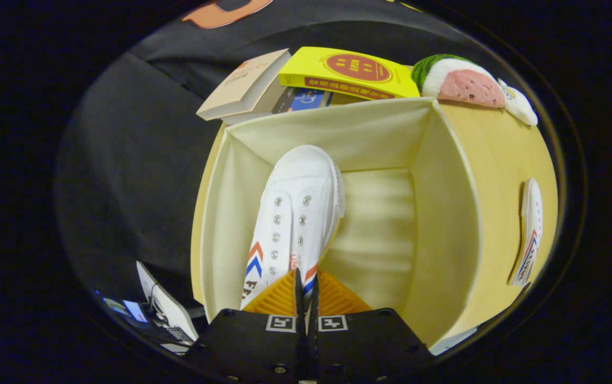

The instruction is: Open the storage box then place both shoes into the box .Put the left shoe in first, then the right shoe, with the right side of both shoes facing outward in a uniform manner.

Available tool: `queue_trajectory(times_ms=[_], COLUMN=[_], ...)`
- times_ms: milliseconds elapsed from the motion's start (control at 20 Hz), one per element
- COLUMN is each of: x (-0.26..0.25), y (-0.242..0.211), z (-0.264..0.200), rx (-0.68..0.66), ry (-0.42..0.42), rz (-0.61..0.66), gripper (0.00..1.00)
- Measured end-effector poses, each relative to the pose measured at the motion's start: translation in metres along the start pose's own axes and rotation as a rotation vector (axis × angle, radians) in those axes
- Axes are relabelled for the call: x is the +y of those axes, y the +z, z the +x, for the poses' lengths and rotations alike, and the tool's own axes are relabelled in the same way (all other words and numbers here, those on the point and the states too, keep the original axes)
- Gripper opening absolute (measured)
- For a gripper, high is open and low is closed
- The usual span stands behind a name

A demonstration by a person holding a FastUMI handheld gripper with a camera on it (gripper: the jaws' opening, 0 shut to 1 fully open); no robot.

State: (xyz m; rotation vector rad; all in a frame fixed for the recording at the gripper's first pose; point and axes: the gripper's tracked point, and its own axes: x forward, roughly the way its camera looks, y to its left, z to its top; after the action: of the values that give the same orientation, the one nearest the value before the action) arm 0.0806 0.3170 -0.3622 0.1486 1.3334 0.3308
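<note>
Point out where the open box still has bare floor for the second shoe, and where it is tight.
The tool is shut on the white shoe, held along the box's left wall. Free floor lies between that shoe and the right wall, back to the rear wall. Crowded: behind the box, with the books and plush toy. The other shoe lies outside, right.

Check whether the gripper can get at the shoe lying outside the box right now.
Probably not yet: the gripper is shut on the first shoe inside the box. The second shoe lies on the table beyond the box wall, unobstructed once it lets go.
</note>
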Motion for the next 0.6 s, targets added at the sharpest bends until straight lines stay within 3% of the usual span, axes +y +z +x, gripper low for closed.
queue_trajectory(times_ms=[400, 550, 600], x=[-0.007, -0.005, -0.004], y=[-0.002, -0.001, -0.003], z=[0.043, 0.044, 0.042], rx=[0.091, 0.105, 0.114], ry=[-0.046, -0.015, -0.001], rz=[-0.023, -0.026, -0.038], gripper=[0.01, 0.05, 0.13])
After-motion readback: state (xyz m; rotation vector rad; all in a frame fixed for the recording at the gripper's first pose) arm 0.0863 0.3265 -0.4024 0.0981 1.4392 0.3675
